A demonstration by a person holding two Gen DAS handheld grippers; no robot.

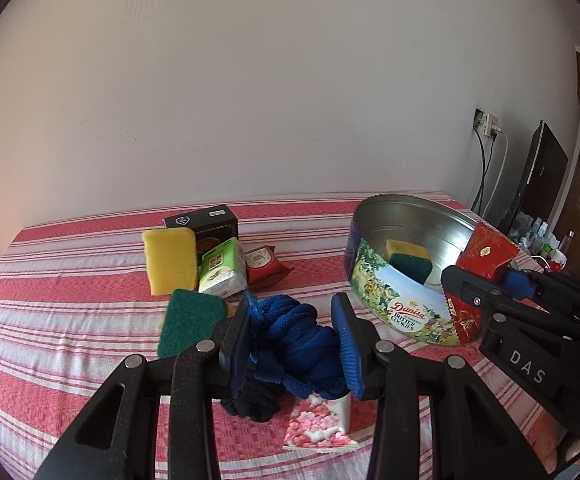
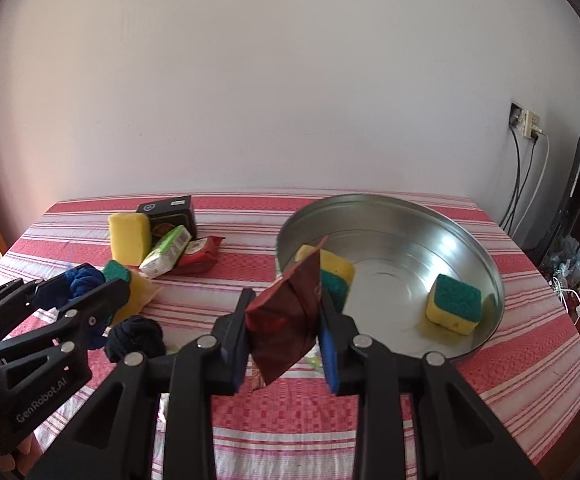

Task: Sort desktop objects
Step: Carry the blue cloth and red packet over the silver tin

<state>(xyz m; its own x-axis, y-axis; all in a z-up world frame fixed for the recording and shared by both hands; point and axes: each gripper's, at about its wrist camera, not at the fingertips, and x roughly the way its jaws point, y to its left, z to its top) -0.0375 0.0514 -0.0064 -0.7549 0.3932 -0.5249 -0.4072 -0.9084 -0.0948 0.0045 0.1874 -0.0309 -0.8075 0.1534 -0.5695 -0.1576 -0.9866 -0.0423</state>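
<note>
Left wrist view: your left tongs (image 1: 296, 334) are clenched on a bundle of blue cloth (image 1: 294, 332), held above the striped surface (image 1: 70, 320). Under the tongs lie a black bundle (image 1: 252, 406) and a pink-patterned packet (image 1: 318, 426). Just left of the left pad sits a green-faced sponge (image 1: 192, 322). Farther ahead and left is a cluster: a yellow sponge (image 1: 170, 260), a green-and-white pack (image 1: 224, 266), a red packet (image 1: 264, 264) and a black box (image 1: 202, 218) behind them. Ahead and right of the tongs stands the cookie tin (image 1: 394, 292), open, with a sponge (image 1: 408, 260) inside.

Right wrist view: your right tongs (image 2: 284, 322) are clenched on a dark red packet (image 2: 290, 320), which hangs between the pads in front of the near rim of the tin (image 2: 490, 264). Inside the tin, one sponge (image 2: 336, 276) lies just beyond the packet and another sponge (image 2: 454, 304) lies to the right of the tongs, green side up. Your left tongs (image 2: 90, 292) appear at the left with the blue cloth, and a dark ball (image 2: 136, 338) rests on the surface between the two tongs.
</note>
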